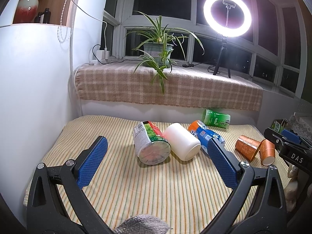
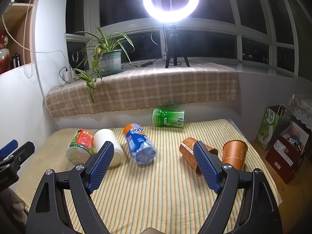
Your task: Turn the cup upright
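Several cups lie on their sides on the striped cloth [image 1: 156, 185]: a red-green labelled cup [image 1: 150, 146], a white cup [image 1: 182, 143], a blue-orange cup [image 1: 206, 134], a green cup [image 1: 215, 119] at the back and a brown paper cup [image 1: 247, 147]. A second brown cup [image 2: 234, 154] stands upright in the right wrist view. My left gripper [image 1: 156, 150] is open and empty, just in front of the red-green and white cups. My right gripper [image 2: 154, 156] is open and empty, in front of the blue-orange cup [image 2: 139, 146] and beside the lying brown cup [image 2: 193, 155].
A checked cloth covers the window ledge [image 1: 175, 89] behind the table, with a potted plant [image 1: 158, 52] and a ring light [image 1: 227, 11] on it. A white wall [image 1: 35, 97] bounds the left. Boxes and a green bag [image 2: 273, 128] stand on the right.
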A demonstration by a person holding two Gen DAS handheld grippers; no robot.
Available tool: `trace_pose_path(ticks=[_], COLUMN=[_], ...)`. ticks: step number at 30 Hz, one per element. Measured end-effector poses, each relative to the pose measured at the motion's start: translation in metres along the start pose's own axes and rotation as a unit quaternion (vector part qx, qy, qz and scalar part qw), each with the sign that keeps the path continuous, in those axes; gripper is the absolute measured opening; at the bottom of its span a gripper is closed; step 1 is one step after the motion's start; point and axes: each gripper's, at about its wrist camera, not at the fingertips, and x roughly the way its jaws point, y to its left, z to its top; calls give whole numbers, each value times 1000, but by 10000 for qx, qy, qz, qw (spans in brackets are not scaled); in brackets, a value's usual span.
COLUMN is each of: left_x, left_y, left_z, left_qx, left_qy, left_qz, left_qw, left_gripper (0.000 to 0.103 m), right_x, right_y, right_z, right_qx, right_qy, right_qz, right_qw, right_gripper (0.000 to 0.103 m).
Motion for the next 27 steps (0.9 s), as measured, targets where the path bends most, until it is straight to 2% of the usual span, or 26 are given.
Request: trace_pose_path(ticks=[14,23,27], left_x=[-6,-9,-9], left_y=[15,29,39], left_z=[-1,-1,-5], left_qx=[-58,-118,-159], left_qy=[27,58,133], left_qz=[163,310,414], left_qw=[9998,9994,9989], left_gripper=[103,103,103], right_x=[19,56,86], right_y=[16,36,46], right_z=[6,13,16], right_qx=[-197,-400,-530], right_qy=[301,808,1357], right_qz=[441,979,1445], right_qw=[9984,9911,9787], right_gripper=[84,84,84])
